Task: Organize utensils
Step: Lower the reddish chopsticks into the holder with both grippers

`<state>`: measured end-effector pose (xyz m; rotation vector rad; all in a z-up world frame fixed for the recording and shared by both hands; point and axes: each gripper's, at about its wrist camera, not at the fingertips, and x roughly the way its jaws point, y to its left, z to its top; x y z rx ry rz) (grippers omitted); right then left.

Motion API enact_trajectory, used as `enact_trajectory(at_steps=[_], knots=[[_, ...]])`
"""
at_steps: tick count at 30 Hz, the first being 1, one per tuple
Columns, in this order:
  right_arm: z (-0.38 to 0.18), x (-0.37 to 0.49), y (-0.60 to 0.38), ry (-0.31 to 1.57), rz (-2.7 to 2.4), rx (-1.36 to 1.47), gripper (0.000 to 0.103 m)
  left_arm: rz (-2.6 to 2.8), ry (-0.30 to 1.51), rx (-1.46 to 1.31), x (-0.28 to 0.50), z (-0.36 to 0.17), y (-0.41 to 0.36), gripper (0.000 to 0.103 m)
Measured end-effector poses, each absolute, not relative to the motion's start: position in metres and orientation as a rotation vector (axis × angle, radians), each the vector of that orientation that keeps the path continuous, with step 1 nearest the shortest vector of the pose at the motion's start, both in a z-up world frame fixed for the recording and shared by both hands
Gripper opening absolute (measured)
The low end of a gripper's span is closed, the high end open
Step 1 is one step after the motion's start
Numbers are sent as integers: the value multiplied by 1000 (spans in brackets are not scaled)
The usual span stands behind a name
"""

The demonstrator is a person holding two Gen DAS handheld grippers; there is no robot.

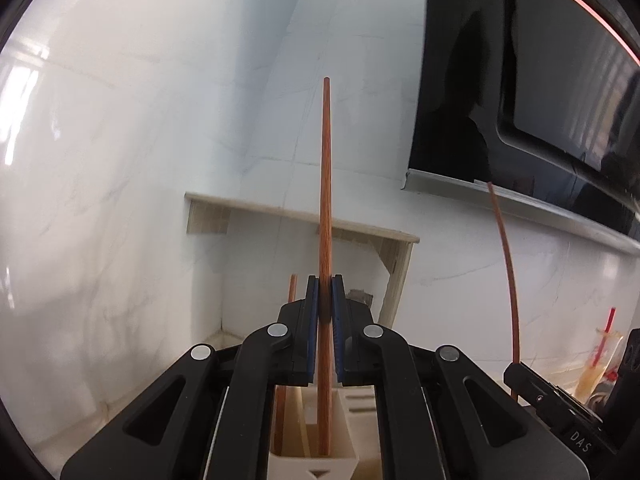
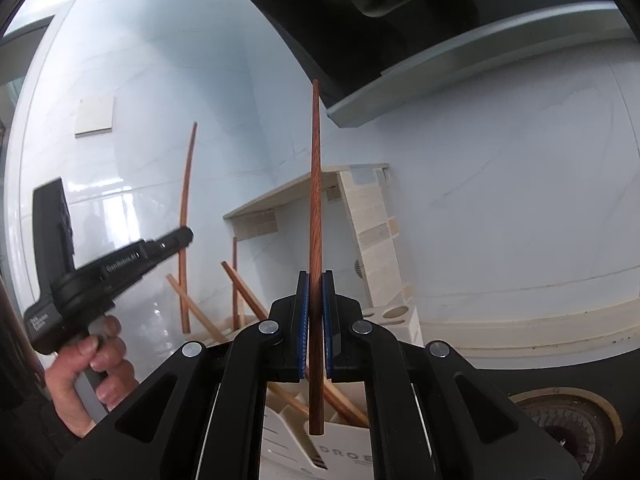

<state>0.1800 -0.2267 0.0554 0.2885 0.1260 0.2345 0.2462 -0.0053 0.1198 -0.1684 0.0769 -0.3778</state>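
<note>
Both tools were pointing level toward a white tiled wall (image 1: 120,160).

Left tool (image 1: 325,300): blue pads (image 1: 313,320) closed on a reddish-brown wooden chopstick (image 1: 326,180), held upright. Its upper tip stood well above the pads; its lower end reached down into a cream utensil holder (image 1: 312,460) directly below the tool. A second chopstick in the holder (image 1: 282,412) stood just left of the held one, partly hidden by the tool body. In the right wrist view the same left tool (image 2: 188,234) appeared at left, gripped by a hand (image 2: 94,368), with its chopstick rising past the tip.

Right tool (image 2: 316,300): pads clamped on another dark wooden chopstick (image 2: 315,200), also upright. Its lower end hung just above the cream holder (image 2: 344,460), apparently not touching it. Several lighter chopsticks (image 2: 244,292) leaned at angles in the holder compartments behind the tool.

Surroundings: a pale wooden shelf (image 1: 304,216) fixed to the wall behind the holder; a dark range hood (image 1: 540,80) overhead at right; a stove burner (image 2: 576,428) at the lower right of the right wrist view. The tabletop (image 2: 520,332) ran along the base of the wall.
</note>
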Motion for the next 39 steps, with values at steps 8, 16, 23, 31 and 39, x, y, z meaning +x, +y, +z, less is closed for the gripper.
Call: enact_trajectory(at_steps=[8,16,23,31,39], knots=[[49,188,-238,141,249,349,7,-361,66,-146,259,115,-9,6],[44,194,-239,144,254,346,7,-346,42,-128,262,106,-10,6],[41,198,-241,139,234,342,7,-331,46,-130,265,95,-13,6],[38,200,-234,139,218,305,7,-318,36,-137,263,90,-11,6],[35,200,-228,128,193,272,7,-281,-10,-86,252,82,-16,6]])
